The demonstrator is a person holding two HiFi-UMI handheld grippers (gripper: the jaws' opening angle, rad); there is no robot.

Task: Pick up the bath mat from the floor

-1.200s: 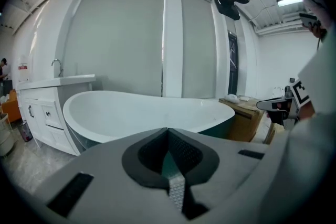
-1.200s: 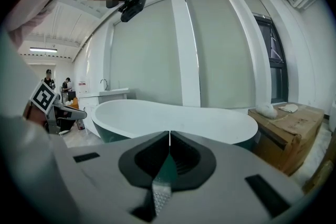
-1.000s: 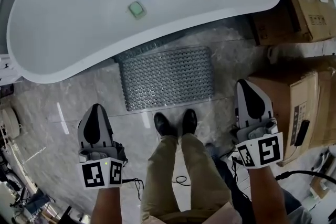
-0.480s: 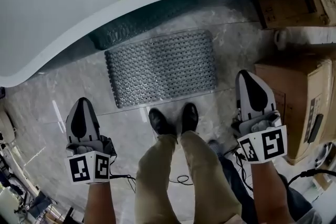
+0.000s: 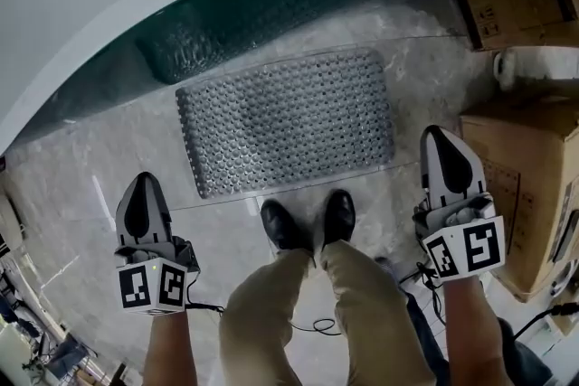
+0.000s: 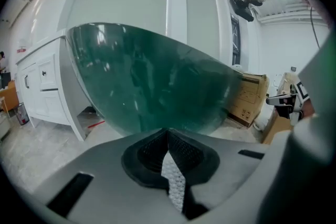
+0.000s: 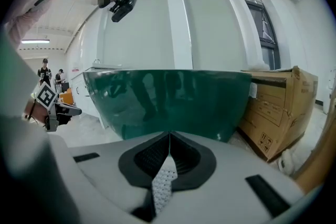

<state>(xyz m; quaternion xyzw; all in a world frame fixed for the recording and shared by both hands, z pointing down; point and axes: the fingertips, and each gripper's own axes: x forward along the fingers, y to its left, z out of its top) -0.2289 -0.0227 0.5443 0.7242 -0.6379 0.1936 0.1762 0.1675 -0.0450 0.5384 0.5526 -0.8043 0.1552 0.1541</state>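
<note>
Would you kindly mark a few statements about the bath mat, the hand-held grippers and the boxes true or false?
The grey studded rubber bath mat lies on the marble floor ahead of the black shoes. True.
The left hand-held gripper grips the mat. False: it is shut, empty, clear of it.
The right hand-held gripper has its jaws together. True.
The brown cardboard boxes stand on the person's left. False: on the right.
</note>
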